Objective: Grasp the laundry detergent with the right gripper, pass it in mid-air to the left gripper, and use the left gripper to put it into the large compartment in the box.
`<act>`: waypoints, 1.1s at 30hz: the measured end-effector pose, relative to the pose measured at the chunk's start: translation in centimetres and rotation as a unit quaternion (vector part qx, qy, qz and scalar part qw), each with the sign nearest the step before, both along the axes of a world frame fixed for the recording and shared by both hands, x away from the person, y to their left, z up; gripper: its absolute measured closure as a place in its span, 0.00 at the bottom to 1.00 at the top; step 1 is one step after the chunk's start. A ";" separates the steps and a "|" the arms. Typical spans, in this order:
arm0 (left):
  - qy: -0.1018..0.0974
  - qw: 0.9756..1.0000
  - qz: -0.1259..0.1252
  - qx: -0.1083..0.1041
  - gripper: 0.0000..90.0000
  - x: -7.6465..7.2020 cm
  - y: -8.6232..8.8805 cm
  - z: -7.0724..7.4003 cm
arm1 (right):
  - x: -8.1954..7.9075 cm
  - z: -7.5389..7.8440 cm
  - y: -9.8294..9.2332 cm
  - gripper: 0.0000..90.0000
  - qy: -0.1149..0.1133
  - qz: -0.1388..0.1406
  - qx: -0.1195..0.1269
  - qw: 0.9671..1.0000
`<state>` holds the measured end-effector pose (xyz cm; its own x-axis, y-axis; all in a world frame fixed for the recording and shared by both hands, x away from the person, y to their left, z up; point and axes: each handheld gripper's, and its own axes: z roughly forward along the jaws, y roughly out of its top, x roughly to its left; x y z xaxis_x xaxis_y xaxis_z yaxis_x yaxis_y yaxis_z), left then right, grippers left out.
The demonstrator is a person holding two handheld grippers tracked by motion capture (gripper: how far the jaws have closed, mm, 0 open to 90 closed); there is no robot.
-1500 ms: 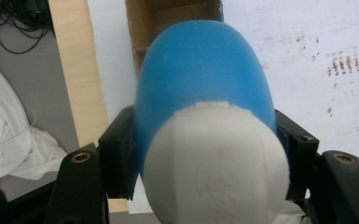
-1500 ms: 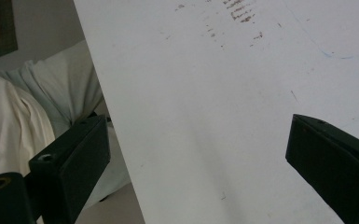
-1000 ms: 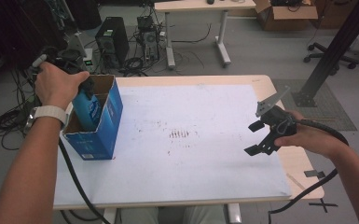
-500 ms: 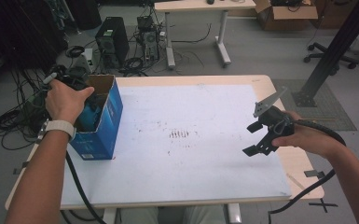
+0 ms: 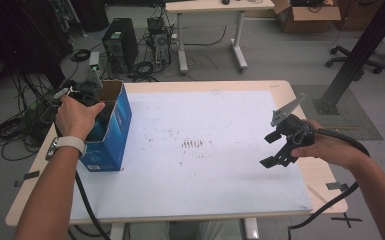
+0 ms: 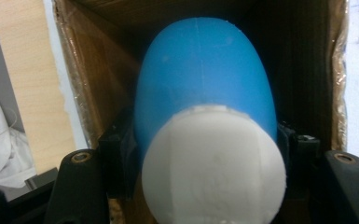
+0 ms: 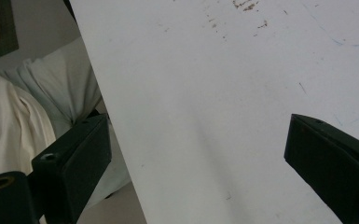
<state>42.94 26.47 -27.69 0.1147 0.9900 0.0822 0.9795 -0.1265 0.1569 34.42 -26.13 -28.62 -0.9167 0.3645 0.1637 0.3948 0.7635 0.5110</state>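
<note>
**Blue bottle going down into the box**

The left gripper is clamping a blue bottle and holding it inside the open box at the table's left edge. Its white cap is facing up, long axis running down into the box. Next, I judge, it needs releasing. The right gripper is hovering open, empty.

Right tool jaws wide apart, nothing btwn, over white board; pale cloth at left.
</note>
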 end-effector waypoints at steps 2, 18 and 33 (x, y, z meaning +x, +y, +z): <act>-0.003 1.000 0.000 -0.001 0.42 0.0 0.0 -0.1 | 0.0 -0.1 0.1 0.08 0.001 0.001 -0.002 1.000; -0.006 1.000 0.003 -0.020 0.41 0.0 0.5 -0.2 | -0.1 -0.3 0.2 0.08 0.003 0.003 -0.002 1.000; -0.023 0.999 0.002 -0.025 0.27 -0.5 0.6 1.4 | -0.6 -0.2 -0.1 0.08 0.000 0.003 -0.004 1.000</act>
<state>42.47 27.02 -26.30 0.1076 0.9935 0.0373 0.9715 -0.1130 0.2082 33.85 -26.22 -28.77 -0.9188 0.3606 0.1603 0.3903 0.7702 0.5045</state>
